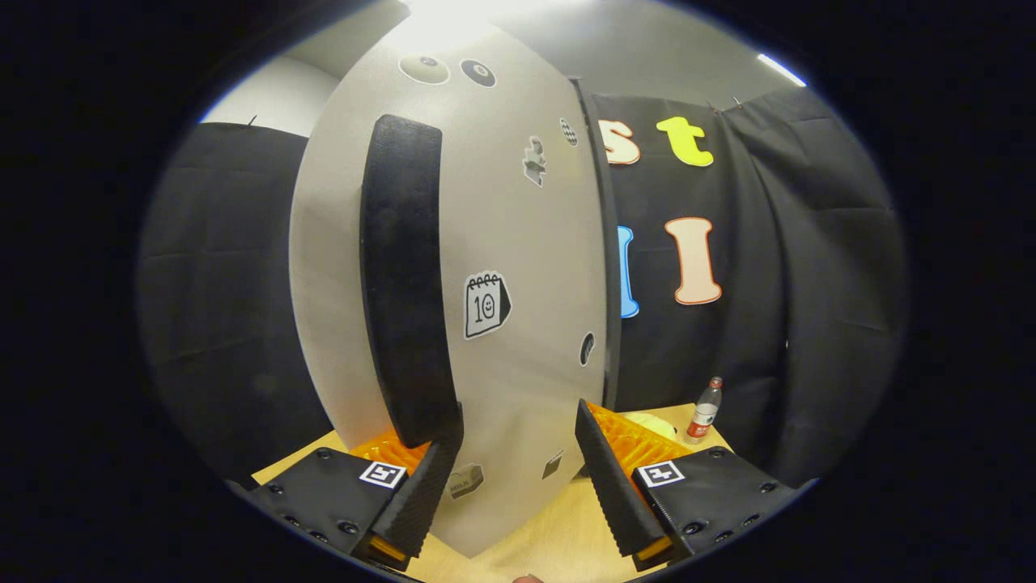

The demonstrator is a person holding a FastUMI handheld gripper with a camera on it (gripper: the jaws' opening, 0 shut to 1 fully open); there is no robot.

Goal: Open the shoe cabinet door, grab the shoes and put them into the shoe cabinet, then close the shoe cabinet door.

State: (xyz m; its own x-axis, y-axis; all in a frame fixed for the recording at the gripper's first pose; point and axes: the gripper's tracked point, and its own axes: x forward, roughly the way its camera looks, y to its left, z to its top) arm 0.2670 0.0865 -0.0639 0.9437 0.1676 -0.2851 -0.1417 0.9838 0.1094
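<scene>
Grey-white panel, the shoe cabinet door [518, 267], is the largest item: it stands directly ahead of the gripper [518, 461], sticker-covered, w/ a long dark vertical handle [405, 275] on its left part. Door's right edge meets a dark strip; cannot tell whether that is a gap or just the cabinet frame, so shut vs. ajar is unconfirmed.

Wooden table [558, 534] runs under the door's bottom edge and between the fingers [421, 494].

Gripper: fingers spread apart, gripping nothing. Left finger tip sits at or just beside the handle's lower end; contact not clear. Right finger stands apart from the handle, over the door's lower right.

Small items: a plastic bottle [704, 411] w/ red label stands on the table beyond the right finger, a pale rounded object [651, 423] beside it, unidentified.

Progress, judged: approx. at step one, i.e. lining up on the handle. Shoes not located; cabinet interior hidden behind the door. Placing shoes and closing the door look outstanding.

Obscured: door top washed out by glare; stickers too small to identify.
</scene>
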